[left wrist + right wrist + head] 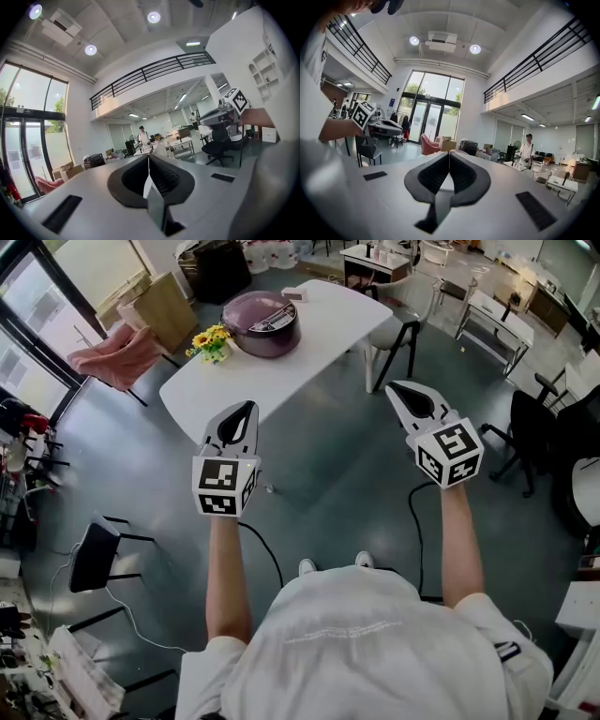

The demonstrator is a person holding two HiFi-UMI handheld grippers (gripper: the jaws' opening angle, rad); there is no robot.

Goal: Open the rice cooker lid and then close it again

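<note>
Left gripper [246, 407]: jaws together, empty, held in the air.
Right gripper [395, 388]: jaws together, empty, held in the air.
Rice cooker [261, 322]: lid down, on far white table [328, 329], beside flowers [211, 339].

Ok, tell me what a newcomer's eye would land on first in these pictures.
The two grippers with their black-and-white marker cubes stand out first: the left gripper and right gripper are held out in front of the person, both shut and empty, short of the table. Beyond them a purple rice cooker, lid down, sits on a white table, with yellow flowers beside it on the left in the head view.
</note>
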